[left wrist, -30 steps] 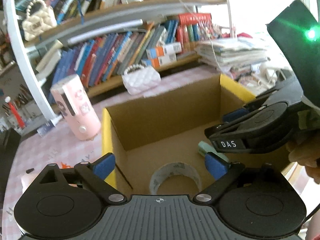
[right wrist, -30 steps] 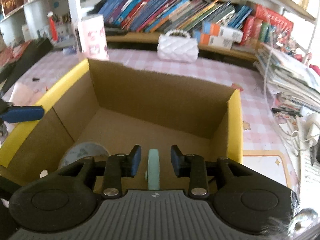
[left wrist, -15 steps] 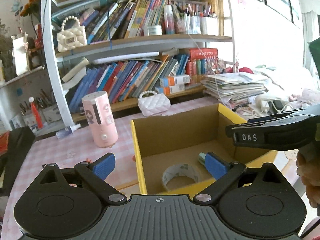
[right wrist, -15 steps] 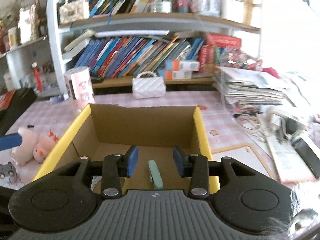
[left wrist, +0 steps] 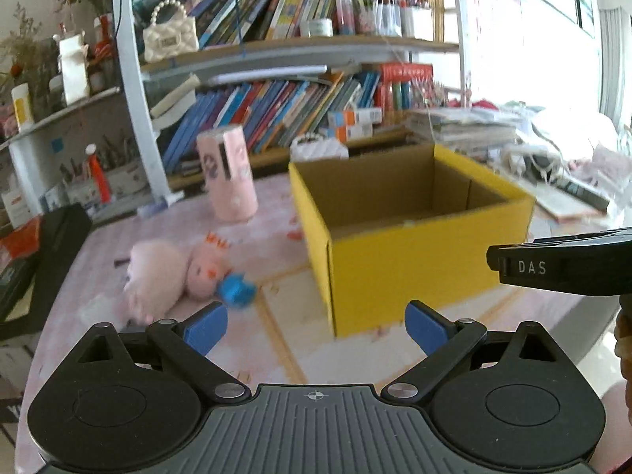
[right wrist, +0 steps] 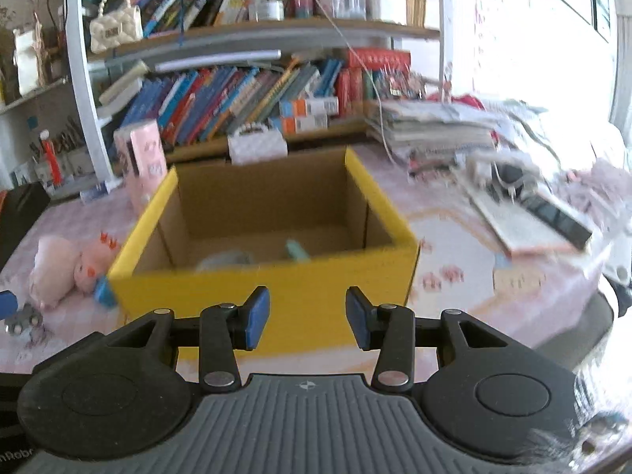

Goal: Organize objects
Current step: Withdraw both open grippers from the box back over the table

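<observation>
Right wrist view: the right gripper (right wrist: 307, 318) is hanging empty, its jaws having just been opening with nothing between them. The left gripper (left wrist: 316, 326) is gaping wide, also empty. Just beyond sits the yellow box (right wrist: 272, 276), holding a tape roll (right wrist: 225, 259) and a mint-green item (right wrist: 297, 249). The pink plush toy (left wrist: 173, 276) is lying on the desk (left wrist: 276, 339) left of the box. Blurred frames suggest a hasty reach could knock the toy or box. Crowded bookshelves (left wrist: 276, 91) are filling the background.

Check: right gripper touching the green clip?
Apart. Right wrist view: the right gripper is open and empty outside the box; the green clip lies inside on its floor.
</observation>
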`<state>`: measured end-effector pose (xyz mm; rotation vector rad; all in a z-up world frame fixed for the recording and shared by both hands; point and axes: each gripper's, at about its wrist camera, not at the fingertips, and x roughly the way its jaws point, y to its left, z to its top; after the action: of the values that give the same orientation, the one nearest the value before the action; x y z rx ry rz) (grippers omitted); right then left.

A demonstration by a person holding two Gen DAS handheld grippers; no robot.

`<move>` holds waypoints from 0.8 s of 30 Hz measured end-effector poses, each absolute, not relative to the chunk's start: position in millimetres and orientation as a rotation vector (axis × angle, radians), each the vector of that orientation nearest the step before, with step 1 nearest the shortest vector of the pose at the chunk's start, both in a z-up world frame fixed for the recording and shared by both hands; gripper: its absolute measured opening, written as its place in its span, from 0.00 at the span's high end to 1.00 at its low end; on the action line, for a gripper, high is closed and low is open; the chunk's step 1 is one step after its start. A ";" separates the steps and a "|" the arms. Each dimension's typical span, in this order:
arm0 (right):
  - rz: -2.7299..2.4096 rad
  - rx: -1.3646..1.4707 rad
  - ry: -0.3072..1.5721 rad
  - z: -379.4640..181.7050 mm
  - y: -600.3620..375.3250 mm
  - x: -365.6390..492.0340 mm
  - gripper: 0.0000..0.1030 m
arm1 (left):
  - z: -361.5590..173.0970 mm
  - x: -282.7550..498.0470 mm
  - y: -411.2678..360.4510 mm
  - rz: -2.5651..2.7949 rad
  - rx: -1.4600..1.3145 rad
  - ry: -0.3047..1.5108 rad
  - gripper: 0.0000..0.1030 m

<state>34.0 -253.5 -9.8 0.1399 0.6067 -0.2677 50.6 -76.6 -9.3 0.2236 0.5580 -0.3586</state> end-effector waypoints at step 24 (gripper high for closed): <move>-0.109 0.102 0.772 -48.9 -148.9 -33.9 0.47 | -35.6 -13.4 11.5 -0.238 0.219 0.702 0.05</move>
<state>-33.9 -148.9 -48.9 0.1017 0.7722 -0.1090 -13.4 11.5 -35.6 0.2190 0.7025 -0.2384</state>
